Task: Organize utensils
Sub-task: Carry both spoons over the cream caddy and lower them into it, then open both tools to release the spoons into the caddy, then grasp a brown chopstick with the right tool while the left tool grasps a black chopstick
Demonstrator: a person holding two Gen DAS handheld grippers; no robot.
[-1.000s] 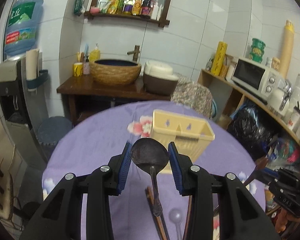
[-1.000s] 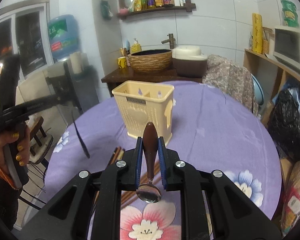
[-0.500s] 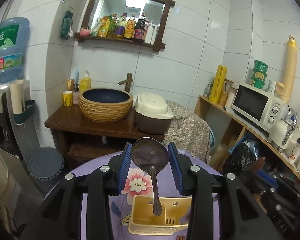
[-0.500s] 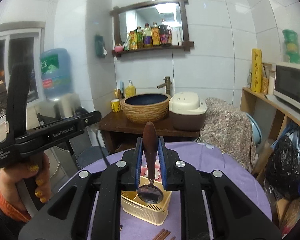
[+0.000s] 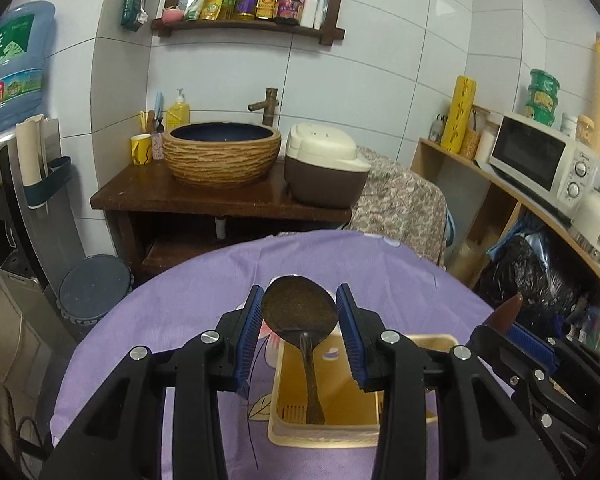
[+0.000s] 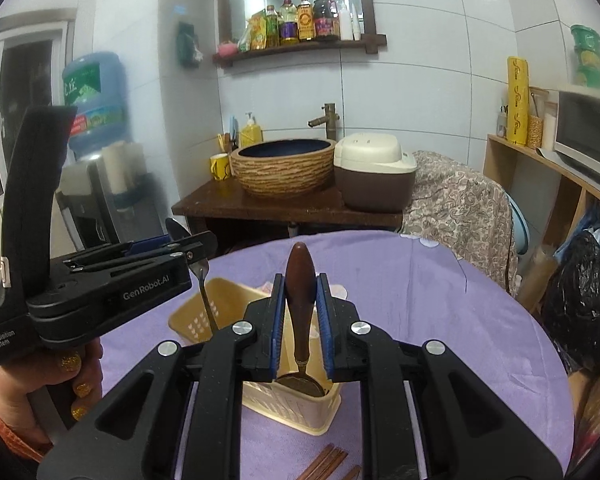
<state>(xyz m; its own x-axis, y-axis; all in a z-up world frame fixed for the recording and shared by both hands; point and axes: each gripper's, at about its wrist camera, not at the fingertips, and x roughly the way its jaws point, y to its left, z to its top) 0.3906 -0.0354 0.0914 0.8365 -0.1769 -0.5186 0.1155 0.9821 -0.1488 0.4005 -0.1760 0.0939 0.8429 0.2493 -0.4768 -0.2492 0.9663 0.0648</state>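
**Two spoons poised over one caddy: a crowded drop**

The left hand-held gripper (image 5: 299, 334) was clamped on the bowl of a dark metal spoon (image 5: 300, 312), whose handle hung down into the left compartment of the cream utensil caddy (image 5: 288, 432). The right hand-held gripper (image 6: 300, 322) was closed on the brown handle of a wooden-handled spoon (image 6: 300, 276), its metal bowl low inside the caddy's right compartment. The caddy stood on the purple-clothed surface (image 6: 440, 300), roughly at its middle, with loose chopsticks (image 6: 328, 462) lying nearer the front edge.

The risks were judged as follows. Both tools hovered close together over one light plastic caddy, so the grippers could knock each other or nudge the caddy, which might slide on the cloth or tip. The metal spoon was pinched only by its rounded, smooth bowl, a grip likely to let it swivel or slip out early. If it was released while tilted, its handle could catch the divider and lever the spoon out over the rim. The wooden-handled spoon, top-heavy with its bowl down, could lean hard against the wall once freed.
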